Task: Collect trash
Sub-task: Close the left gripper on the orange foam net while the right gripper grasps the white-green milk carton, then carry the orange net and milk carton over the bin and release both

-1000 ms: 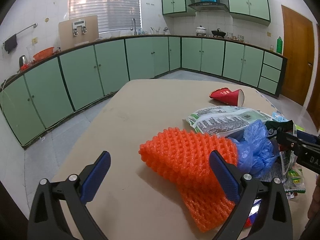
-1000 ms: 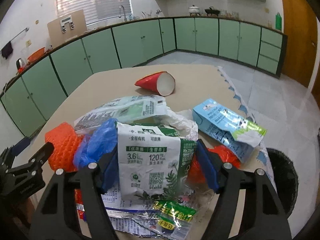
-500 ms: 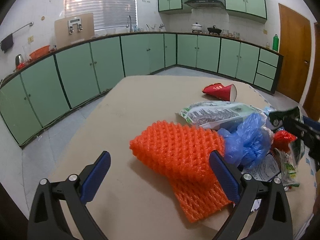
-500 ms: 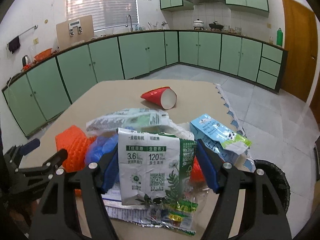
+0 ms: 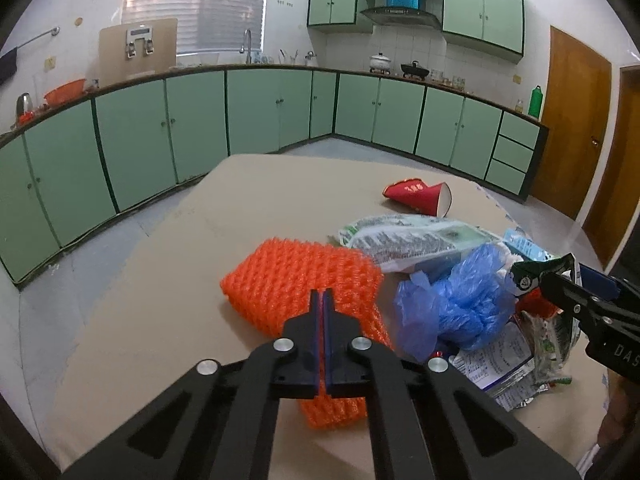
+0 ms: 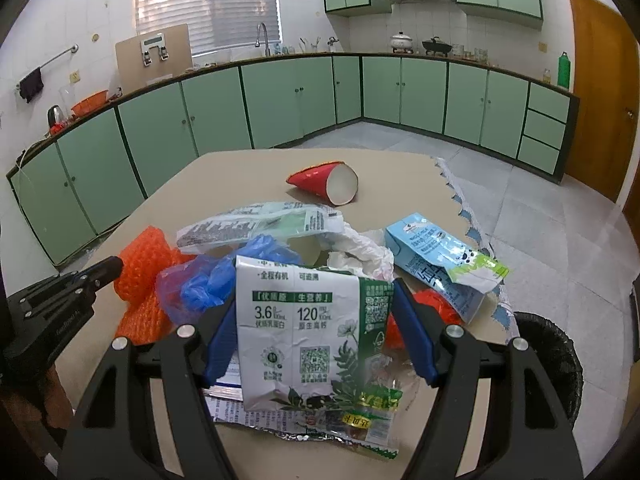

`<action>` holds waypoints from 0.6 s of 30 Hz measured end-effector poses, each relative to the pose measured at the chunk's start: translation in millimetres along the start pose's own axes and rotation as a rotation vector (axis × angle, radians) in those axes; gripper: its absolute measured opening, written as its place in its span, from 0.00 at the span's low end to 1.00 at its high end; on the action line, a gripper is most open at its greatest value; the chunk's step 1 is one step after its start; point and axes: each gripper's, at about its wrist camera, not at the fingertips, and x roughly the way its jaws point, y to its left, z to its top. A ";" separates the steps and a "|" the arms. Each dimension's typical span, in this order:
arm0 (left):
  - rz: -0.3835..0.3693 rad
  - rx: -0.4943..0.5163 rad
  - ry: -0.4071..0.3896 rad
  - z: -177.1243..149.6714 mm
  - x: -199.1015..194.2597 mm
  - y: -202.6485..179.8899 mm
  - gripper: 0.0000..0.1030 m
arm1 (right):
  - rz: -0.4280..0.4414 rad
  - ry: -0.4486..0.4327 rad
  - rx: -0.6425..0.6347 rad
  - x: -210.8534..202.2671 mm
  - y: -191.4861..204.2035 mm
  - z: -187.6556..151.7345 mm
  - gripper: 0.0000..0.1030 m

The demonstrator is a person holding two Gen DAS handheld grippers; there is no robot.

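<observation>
A pile of trash lies on the beige table point(image 5: 240, 216). My left gripper point(image 5: 322, 300) is shut, its tips over the orange foam net point(image 5: 296, 276); whether it pinches the net I cannot tell. Right of the net lie a blue plastic bag point(image 5: 460, 300) and a green-white wrapper point(image 5: 412, 236). My right gripper point(image 6: 312, 316) is shut on a green-white milk carton point(image 6: 304, 332), held above the pile. A blue carton point(image 6: 436, 260), crumpled white paper point(image 6: 360, 248) and a red paper cup point(image 6: 324, 182) lie further back.
A black trash bin point(image 6: 548, 360) stands on the floor right of the table's edge. Green cabinets point(image 5: 160, 128) line the far walls. A wooden door point(image 5: 576, 120) is at the right. Flat foil wrappers point(image 6: 304, 416) lie under the milk carton.
My left gripper has shut from wide open, its tips now over the orange net. The right gripper keeps holding the milk carton, lifted slightly and pulled back.
</observation>
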 end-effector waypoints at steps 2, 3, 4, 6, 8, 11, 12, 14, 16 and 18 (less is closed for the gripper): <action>-0.001 0.000 0.002 1.1 -3.4 0.5 0.01 | 0.002 -0.011 -0.001 -3.7 -0.4 0.8 0.67; 0.001 0.002 0.004 1.6 -3.5 -0.3 0.02 | 0.002 -0.013 -0.002 -4.8 -0.2 0.7 0.67; 0.001 0.004 0.009 1.5 -3.2 -1.1 0.03 | 0.003 -0.012 -0.003 -4.9 0.4 0.0 0.67; 0.009 0.006 0.027 -0.9 -2.5 -2.1 0.25 | 0.003 -0.008 -0.003 -4.5 1.1 -2.5 0.67; 0.021 0.005 0.018 -2.6 -3.7 -3.5 0.55 | 0.005 -0.003 -0.002 -3.9 0.4 -3.8 0.67; 0.025 0.033 0.014 -4.1 -3.1 -8.7 0.57 | 0.002 0.003 -0.003 -2.6 -0.3 -4.5 0.67; 0.026 0.043 0.014 -4.2 -1.0 -10.6 0.58 | -0.001 0.005 -0.003 -1.7 -0.6 -4.6 0.67; 0.022 0.057 0.015 -4.5 2.5 -13.4 0.63 | -0.002 0.007 0.000 -1.1 -1.3 -4.4 0.67; 0.023 0.076 0.022 -6.2 8.2 -16.6 0.66 | -0.005 0.010 0.000 0.0 -1.8 -4.2 0.67; 0.023 0.087 0.032 -8.2 14.2 -18.4 0.66 | -0.007 0.014 -0.001 1.7 -2.1 -4.1 0.67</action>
